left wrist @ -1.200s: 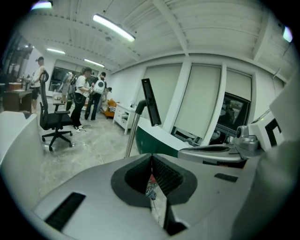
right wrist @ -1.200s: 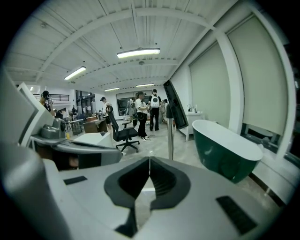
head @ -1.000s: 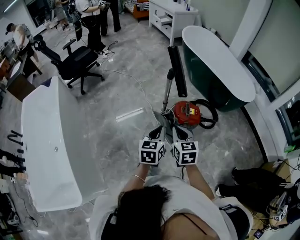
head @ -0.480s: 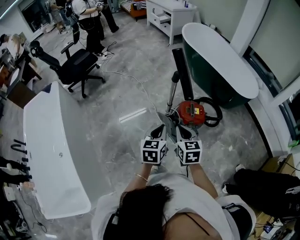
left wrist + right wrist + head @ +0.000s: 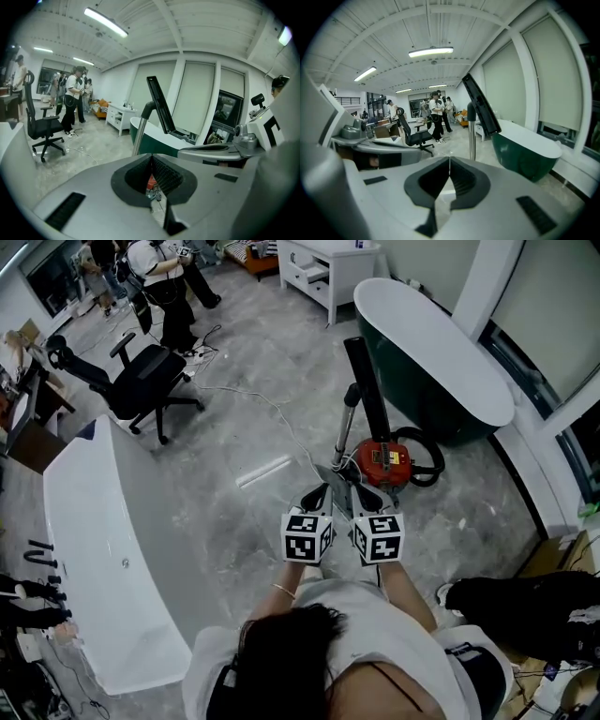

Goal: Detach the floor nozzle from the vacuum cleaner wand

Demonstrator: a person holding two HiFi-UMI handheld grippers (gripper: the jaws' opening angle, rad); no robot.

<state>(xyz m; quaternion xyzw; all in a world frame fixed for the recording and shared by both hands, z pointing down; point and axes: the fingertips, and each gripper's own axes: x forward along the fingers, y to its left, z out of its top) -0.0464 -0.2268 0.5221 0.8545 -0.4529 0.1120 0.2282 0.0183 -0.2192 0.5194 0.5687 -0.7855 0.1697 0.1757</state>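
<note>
A red canister vacuum cleaner (image 5: 380,463) sits on the grey floor. Its silver wand (image 5: 344,433) stands up from it, topped by the long black floor nozzle (image 5: 366,388). The wand (image 5: 138,134) and nozzle (image 5: 160,105) rise ahead in the left gripper view, and the nozzle (image 5: 481,107) also shows on the wand (image 5: 471,138) in the right gripper view. My left gripper (image 5: 317,495) and right gripper (image 5: 360,496) are held side by side just short of the vacuum, both shut with nothing between the jaws.
A dark green bathtub (image 5: 433,354) stands right of the vacuum, a white bathtub (image 5: 103,540) at the left. A black office chair (image 5: 131,381) and people (image 5: 161,287) are at the far left. A white cabinet (image 5: 323,266) stands at the back. The vacuum's black hose (image 5: 424,465) coils beside it.
Both grippers have moved forward together toward the vacuum, still shut. The vacuum, wand and nozzle have not moved on the floor.
</note>
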